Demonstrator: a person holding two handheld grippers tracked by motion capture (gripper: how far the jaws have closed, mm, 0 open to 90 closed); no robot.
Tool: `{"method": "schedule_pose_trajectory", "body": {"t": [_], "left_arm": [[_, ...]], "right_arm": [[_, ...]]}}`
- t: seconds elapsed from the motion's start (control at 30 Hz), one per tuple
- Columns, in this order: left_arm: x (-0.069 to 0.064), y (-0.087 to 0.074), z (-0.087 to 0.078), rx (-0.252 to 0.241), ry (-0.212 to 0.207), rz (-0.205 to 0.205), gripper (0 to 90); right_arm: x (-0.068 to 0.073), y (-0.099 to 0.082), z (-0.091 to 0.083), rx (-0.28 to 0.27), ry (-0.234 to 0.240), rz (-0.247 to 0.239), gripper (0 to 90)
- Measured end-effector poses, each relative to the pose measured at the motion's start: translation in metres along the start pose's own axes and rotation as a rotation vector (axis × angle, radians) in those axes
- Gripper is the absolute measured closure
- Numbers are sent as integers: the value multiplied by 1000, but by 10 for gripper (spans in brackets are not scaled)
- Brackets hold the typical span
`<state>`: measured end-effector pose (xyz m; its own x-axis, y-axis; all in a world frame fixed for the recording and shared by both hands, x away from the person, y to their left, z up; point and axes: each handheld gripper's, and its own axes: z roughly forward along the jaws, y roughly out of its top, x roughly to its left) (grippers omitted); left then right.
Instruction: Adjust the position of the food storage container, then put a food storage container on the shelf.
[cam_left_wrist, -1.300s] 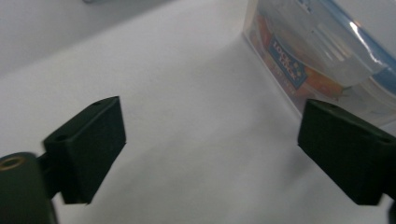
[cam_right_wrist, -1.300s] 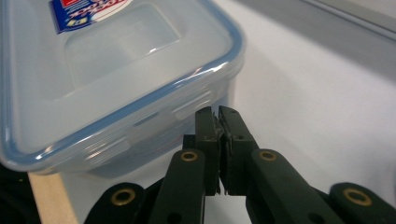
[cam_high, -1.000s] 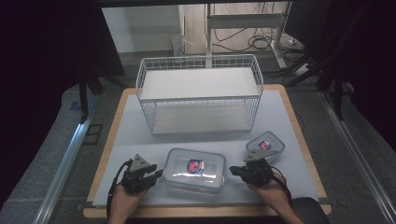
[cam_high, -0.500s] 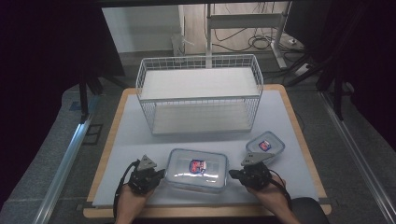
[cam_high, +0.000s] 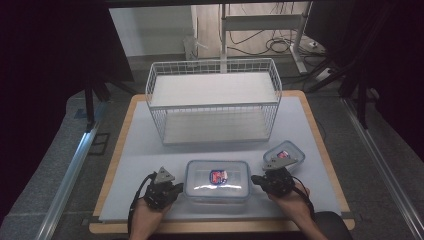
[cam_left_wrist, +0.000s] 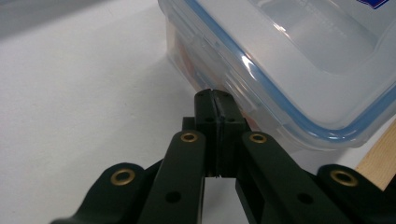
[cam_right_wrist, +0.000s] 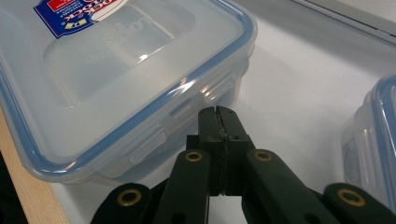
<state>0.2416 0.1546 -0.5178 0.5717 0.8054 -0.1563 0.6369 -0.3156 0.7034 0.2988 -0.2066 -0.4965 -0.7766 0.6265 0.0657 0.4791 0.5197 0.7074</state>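
Left tool (cam_high: 176, 188): jaws shut tight, holding nothing, tips at the box's left short side.
Right tool (cam_high: 256, 180): shut too, at the right short side.
Big box (cam_high: 217, 180): near the worktop's front edge, between both tools, long side running left to right.

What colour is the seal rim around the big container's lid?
Light blue, running round the clear lid of the big container; clearest in the right gripper view.

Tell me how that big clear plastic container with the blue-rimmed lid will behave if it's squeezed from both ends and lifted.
The big container looks like rigid plastic, so it should hold its shape. Its smooth, glossy walls may slip between the shut left hand-held gripper and right hand-held gripper. It sits low and flat, so tipping seems unlikely.
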Motion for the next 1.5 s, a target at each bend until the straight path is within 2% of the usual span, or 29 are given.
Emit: {"method": "schedule_pose_trajectory", "body": {"t": [0.07,0.13,0.17,0.23,0.3,0.33,0.37,0.43,0.5,0.57,0.6,0.63,0.67,0.73,0.97,1.1,1.13,1.23,1.3,1.33,1.37,1.43,1.5], "left_arm": [[2,-1,0,-11,3,2,895],[3,-2,0,-14,19,11,771],[5,-3,-1,-15,24,15,771],[8,-6,-5,-20,45,15,688],[12,-10,-10,-36,59,20,662],[14,-12,-12,-43,67,24,592],[16,-15,-15,-52,80,33,592],[22,-21,-21,-68,112,43,518],[28,-24,-25,-89,113,52,434],[33,-27,-27,-103,95,62,325],[35,-29,-27,-97,120,64,220],[35,-28,-27,-87,139,60,180],[35,-28,-27,-87,139,60,150],[33,-27,-26,-74,163,56,123],[32,-25,-26,-80,140,43,89],[34,-28,-25,-88,141,59,47],[35,-29,-25,-107,125,60,31],[34,-28,-26,-123,118,59,26],[34,-27,-27,-118,113,56,30],[33,-24,-29,-103,99,41,38],[33,-24,-29,-103,99,41,39],[31,-19,-31,-107,67,25,40],[30,-17,-32,-111,52,20,40]], "right_arm": [[0,0,0,3,4,-2,900],[0,0,-1,-1,2,-19,898],[0,0,-2,-6,2,-28,892],[0,-1,-8,-18,-15,-53,835],[-1,-2,-10,-16,-21,-61,816],[-2,-4,-12,-11,-25,-73,741],[-2,-4,-12,-11,-25,-73,741],[-3,-7,-15,-4,-25,-91,669],[-3,-9,-19,-3,-30,-112,603],[-5,-10,-21,-8,-13,-124,524],[-7,-12,-22,-10,9,-126,442],[-8,-12,-22,-9,19,-124,418],[-10,-13,-22,-8,31,-120,396],[-12,-14,-22,-11,38,-112,368],[-15,-15,-22,-12,35,-94,327],[-15,-15,-22,-17,26,-86,312],[-16,-15,-23,-17,23,-79,306],[-15,-14,-25,-22,17,-76,296],[-15,-14,-27,-32,14,-70,288],[-15,-13,-28,-40,16,-64,282],[-15,-12,-30,-49,19,-55,277],[-14,-10,-31,-66,20,-39,267],[-14,-10,-31,-68,20,-37,264]]}}
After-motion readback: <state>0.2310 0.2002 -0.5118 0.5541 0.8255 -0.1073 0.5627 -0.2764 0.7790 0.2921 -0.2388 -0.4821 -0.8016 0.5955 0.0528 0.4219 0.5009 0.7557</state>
